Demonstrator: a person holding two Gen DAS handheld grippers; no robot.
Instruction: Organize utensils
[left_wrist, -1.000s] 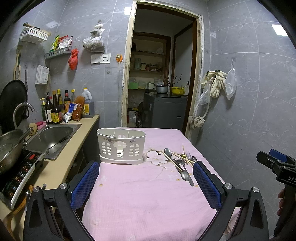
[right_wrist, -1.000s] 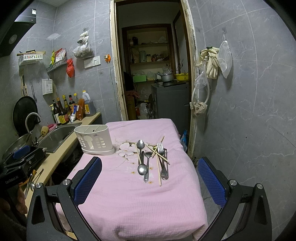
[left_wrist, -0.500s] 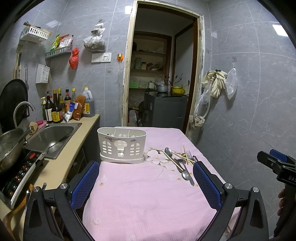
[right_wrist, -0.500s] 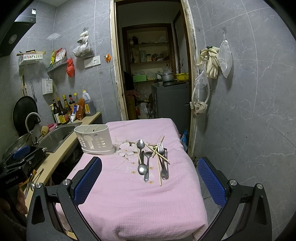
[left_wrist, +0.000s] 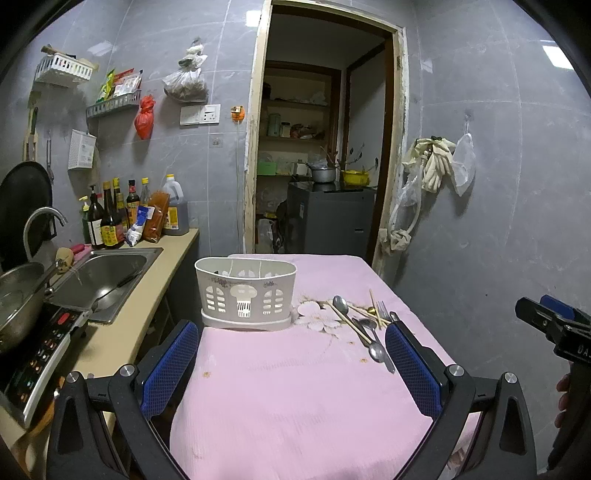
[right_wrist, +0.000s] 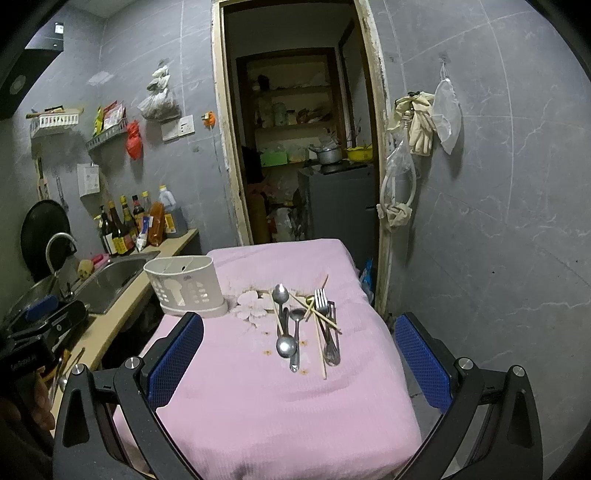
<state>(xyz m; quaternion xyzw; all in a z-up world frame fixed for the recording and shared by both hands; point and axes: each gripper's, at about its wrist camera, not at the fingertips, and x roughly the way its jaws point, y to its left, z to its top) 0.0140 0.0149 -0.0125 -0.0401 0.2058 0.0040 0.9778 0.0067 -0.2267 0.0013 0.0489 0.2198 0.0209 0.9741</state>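
Note:
A white slotted utensil holder (left_wrist: 245, 295) (right_wrist: 184, 290) stands on the pink-covered table (left_wrist: 295, 398) (right_wrist: 280, 398), toward its far left. To its right lies a loose pile of spoons (right_wrist: 286, 345), forks (right_wrist: 322, 301) and wooden chopsticks (right_wrist: 319, 347); the left wrist view shows the same pile (left_wrist: 364, 325). My left gripper (left_wrist: 291, 354) hovers open over the near table edge, well short of the holder, empty. My right gripper (right_wrist: 299, 350) is open too, wide, with the pile seen between its blue pads, still far off. Each view shows the other gripper at its edge.
A counter with a steel sink (left_wrist: 99, 277), a wok (left_wrist: 18, 299), an induction hob (left_wrist: 40, 354) and sauce bottles (left_wrist: 110, 218) runs along the left. A grey tiled wall (left_wrist: 498, 221) closes the right side. An open doorway (left_wrist: 317, 166) lies behind the table.
Both views have crept very slightly; the holder and the utensil pile lie where they were. Both grippers remain open and empty.

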